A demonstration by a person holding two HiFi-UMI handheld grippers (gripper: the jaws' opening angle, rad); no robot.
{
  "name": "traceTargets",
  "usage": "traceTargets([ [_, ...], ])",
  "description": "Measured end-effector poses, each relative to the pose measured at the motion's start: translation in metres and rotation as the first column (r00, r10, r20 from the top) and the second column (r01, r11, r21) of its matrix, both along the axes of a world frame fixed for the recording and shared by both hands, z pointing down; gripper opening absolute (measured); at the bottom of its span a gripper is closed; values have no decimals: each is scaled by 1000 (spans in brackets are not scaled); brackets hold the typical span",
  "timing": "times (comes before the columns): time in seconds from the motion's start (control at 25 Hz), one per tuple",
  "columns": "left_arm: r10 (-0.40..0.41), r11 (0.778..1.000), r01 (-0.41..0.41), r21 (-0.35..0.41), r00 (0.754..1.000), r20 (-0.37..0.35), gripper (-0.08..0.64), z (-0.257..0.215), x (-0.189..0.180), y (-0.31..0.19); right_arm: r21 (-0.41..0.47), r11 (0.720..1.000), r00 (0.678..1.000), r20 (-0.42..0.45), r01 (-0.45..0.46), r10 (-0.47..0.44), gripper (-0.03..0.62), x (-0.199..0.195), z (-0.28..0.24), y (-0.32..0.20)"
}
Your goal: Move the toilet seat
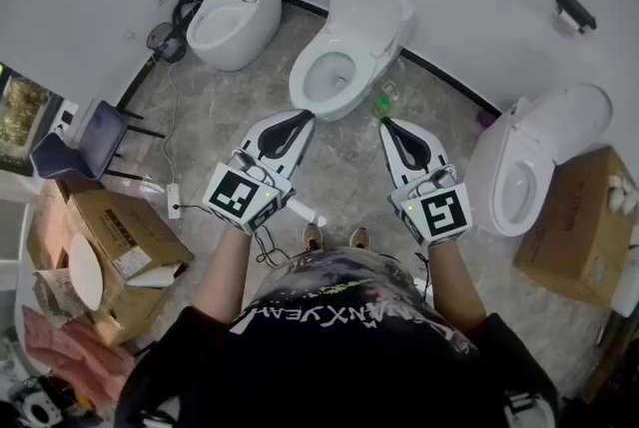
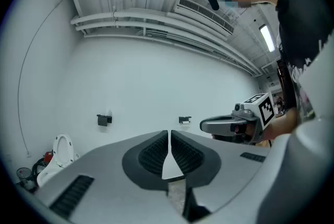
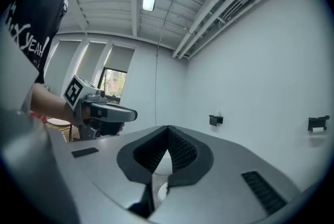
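Observation:
Three white toilets stand along the curved wall in the head view. The left toilet has its seat raised; it also shows low at the left as the toilet in the left gripper view. The middle toilet lies straight ahead with its bowl uncovered, and the right toilet is beside my right hand. My left gripper is shut and empty, held in the air short of the middle bowl. My right gripper is shut and empty too, level with the left one.
Cardboard boxes and a chair crowd the left side, with a power strip and cable on the floor. Another box stands at the right. A green bottle sits beside the middle toilet. A paper holder hangs on the wall.

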State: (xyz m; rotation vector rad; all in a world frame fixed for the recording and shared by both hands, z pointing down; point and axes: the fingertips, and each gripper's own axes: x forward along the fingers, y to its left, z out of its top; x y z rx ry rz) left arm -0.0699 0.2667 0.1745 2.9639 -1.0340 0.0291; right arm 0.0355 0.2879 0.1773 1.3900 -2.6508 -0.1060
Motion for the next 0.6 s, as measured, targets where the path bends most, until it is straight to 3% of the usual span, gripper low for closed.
traceTargets([
  [0.6, -1, 1000, 1, 1, 1000, 1, 37, 0, 3, -14, -9, 1000, 1000, 15, -3, 3, 0, 5, 1, -16],
])
